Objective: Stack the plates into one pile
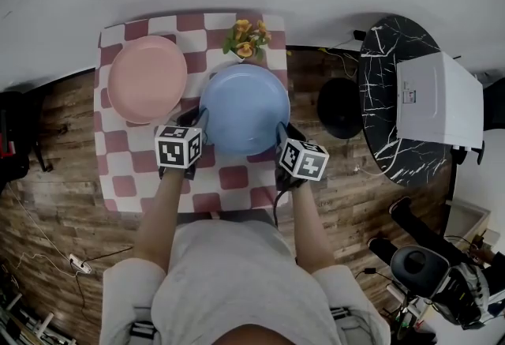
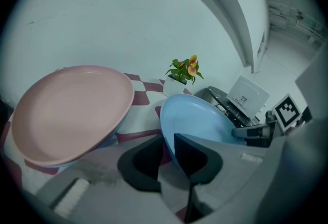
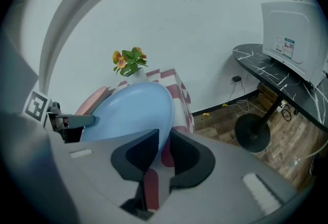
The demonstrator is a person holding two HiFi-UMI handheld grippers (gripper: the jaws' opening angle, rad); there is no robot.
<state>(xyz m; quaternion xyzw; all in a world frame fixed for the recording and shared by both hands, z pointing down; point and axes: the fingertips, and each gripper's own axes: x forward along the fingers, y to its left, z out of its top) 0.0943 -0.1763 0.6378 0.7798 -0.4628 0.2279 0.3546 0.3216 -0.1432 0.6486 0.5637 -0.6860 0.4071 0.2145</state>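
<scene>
Table point(image 1: 118, 178): checked cloth, right before me.
Pink plate point(image 1: 147, 79): ten o'clock.
Flower pot point(image 1: 246, 39): twelve o'clock.
Blue plate point(image 1: 245, 108): centre; resting or lifted, I cannot tell.

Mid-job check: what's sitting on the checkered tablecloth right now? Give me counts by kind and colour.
pink plate: 1
blue plate: 1
potted flowers: 1
Total: 3

Pink plate point(image 1: 147, 76), blue plate point(image 1: 245, 108), red-and-white checked tablecloth point(image 1: 126, 178), black white-veined side table point(image 1: 385, 103), orange flowers point(image 1: 246, 37)
</scene>
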